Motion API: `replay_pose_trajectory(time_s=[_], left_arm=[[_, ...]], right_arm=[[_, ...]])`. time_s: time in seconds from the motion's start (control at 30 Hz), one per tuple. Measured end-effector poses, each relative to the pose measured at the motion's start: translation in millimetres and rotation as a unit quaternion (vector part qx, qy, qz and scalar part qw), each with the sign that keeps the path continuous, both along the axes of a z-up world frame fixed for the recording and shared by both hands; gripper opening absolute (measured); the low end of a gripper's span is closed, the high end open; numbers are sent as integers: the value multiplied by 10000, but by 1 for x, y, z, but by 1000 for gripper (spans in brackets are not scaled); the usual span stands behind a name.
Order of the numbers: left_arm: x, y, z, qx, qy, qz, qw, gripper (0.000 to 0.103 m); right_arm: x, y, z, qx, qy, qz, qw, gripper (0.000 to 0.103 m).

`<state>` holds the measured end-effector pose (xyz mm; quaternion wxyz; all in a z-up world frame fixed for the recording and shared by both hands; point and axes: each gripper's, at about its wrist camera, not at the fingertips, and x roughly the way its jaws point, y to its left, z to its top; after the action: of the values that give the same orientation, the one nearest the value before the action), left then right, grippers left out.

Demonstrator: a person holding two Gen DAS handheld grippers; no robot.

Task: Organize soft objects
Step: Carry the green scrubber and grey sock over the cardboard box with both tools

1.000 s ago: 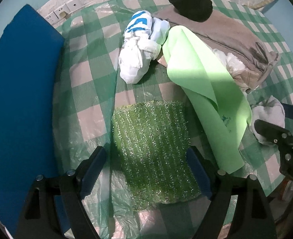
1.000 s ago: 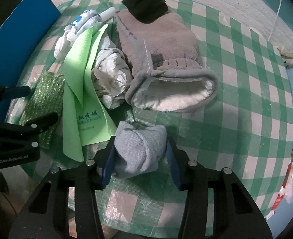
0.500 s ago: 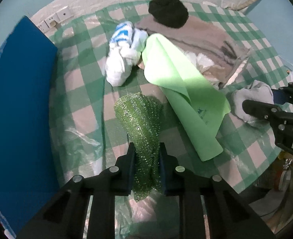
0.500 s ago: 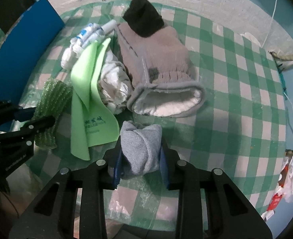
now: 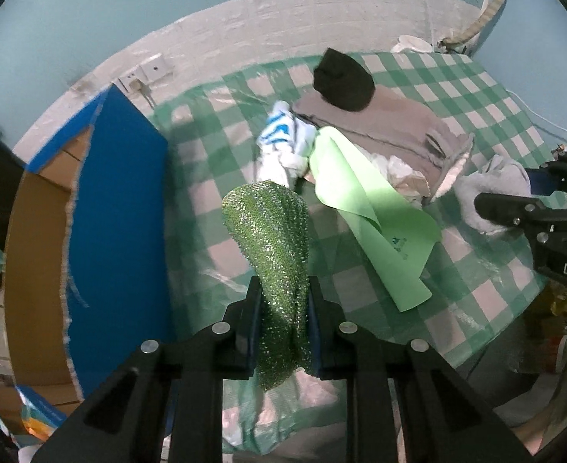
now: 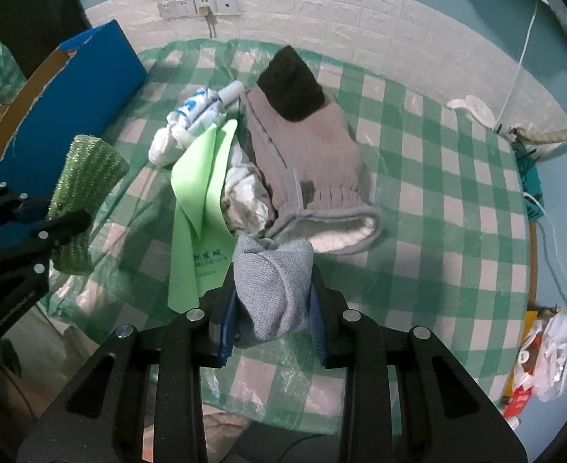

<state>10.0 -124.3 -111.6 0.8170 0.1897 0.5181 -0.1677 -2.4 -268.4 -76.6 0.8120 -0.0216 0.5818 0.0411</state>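
Note:
My left gripper [image 5: 283, 308] is shut on a glittery green scouring cloth [image 5: 271, 231], pinched into a fold and lifted off the checked tablecloth [image 5: 214, 162]. The same cloth [image 6: 84, 177] shows at the left of the right wrist view in the left gripper [image 6: 57, 222]. My right gripper [image 6: 271, 305] is shut on a rolled grey sock [image 6: 271, 281], raised above the table. In the left wrist view that sock [image 5: 491, 193] sits in the right gripper [image 5: 515, 196]. On the table lie a light green cloth [image 6: 202, 193], a grey fleece-lined garment [image 6: 310, 162], a black sock [image 6: 291, 85] and a white and blue bundle [image 6: 187, 123].
A blue cardboard box [image 5: 113, 208] with an open brown inside stands along the table's left side. Crumpled white paper [image 6: 244, 196] lies between the green cloth and the grey garment. Wall sockets [image 6: 198, 5] and a cord are at the back; red and white packets [image 6: 542, 351] lie off the right edge.
Left gripper shut on the green scouring cloth, folding it, and lifted it off the table. Right gripper tightened on the grey sock and rose too.

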Motion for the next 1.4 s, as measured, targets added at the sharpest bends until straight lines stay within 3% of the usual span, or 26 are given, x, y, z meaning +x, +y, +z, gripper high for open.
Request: replay_pose_trajectory(time_s=[0.5,0.77,1.4], left_arm=[[0,30,34,86,-419,198,9989,20],[5,54,56,-48,-576,404,9975,20],[16,141,77,-93,-912,1162,9890,20]], right_arm=[[10,20,34,39,-300,232,9993,31],[20,47,55,122,-467,456,9978,31],[56,162,83,182,-707,1382,9877,31]])
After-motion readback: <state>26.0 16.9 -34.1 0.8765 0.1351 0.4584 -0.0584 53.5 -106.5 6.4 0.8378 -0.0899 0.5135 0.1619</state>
